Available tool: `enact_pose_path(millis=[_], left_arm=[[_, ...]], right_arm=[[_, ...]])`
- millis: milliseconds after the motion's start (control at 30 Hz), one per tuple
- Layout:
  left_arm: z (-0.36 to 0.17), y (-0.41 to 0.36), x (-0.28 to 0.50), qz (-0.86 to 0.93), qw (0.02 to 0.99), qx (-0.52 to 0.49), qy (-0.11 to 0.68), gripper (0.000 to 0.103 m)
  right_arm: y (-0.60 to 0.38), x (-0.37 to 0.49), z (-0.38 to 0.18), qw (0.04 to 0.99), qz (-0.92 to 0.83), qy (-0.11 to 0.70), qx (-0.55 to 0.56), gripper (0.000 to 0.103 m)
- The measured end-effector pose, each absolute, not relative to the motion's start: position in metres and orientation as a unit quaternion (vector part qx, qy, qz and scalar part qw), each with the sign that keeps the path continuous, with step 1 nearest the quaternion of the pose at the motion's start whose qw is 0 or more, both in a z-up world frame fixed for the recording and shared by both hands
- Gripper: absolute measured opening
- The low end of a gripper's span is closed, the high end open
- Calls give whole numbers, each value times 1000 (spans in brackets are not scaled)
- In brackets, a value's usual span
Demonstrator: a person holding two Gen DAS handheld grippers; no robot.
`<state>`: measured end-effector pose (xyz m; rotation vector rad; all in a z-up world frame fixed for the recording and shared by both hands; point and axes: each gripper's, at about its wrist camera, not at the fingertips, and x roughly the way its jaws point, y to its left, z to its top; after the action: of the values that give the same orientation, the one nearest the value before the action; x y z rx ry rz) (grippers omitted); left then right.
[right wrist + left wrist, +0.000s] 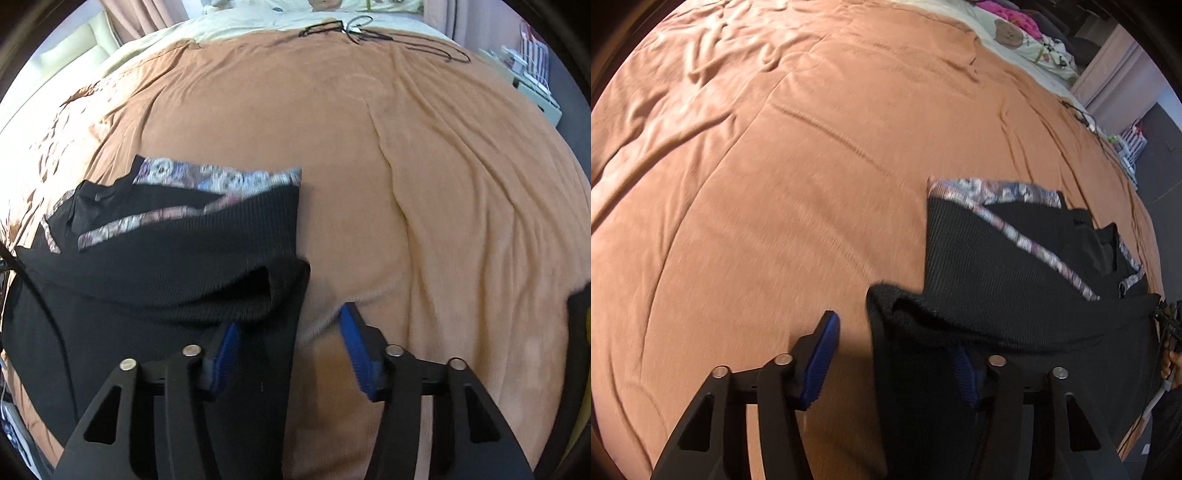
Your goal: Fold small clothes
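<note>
Blue-padded jaws of the left gripper [897, 365] stand spread over the near left corner of a black ribbed garment [1015, 288]; the right gripper [291, 347], likewise spread, straddles its opposite corner. Neither pinches cloth. With floral trim along its folded top, the garment lies on the orange bedspread [775, 166], long axis running between the grippers.

Both my wrist views are bright and evenly lit, with soft glare on the orange bedspread [783, 155] folds at upper left. Motion blur smears the cloth texture. Fisheye bending curves everything outward, and black vignette rings the corners.
</note>
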<state>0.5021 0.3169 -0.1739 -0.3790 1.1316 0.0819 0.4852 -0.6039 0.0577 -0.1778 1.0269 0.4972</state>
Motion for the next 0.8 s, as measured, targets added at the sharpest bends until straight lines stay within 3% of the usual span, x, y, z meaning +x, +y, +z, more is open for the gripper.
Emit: enact_pose_path(millis=[133, 267, 433, 500, 800], left_arm=[[-177, 315, 518, 22, 832, -176, 526, 49], [-178, 316, 526, 10, 834, -186, 519, 37], [-179, 323, 529, -3, 832, -206, 515, 20], [-177, 323, 529, -15, 832, -216, 512, 9], [-144, 321, 526, 2, 854, -193, 483, 4]], right_arm=[[-596, 498, 54, 845, 247, 468, -83, 43], [-595, 504, 49, 850, 254, 455, -74, 23], [-592, 505, 50, 858, 256, 439, -73, 8], [-592, 501, 51, 861, 256, 433, -80, 6], [-604, 480, 76, 880, 238, 405, -75, 3]])
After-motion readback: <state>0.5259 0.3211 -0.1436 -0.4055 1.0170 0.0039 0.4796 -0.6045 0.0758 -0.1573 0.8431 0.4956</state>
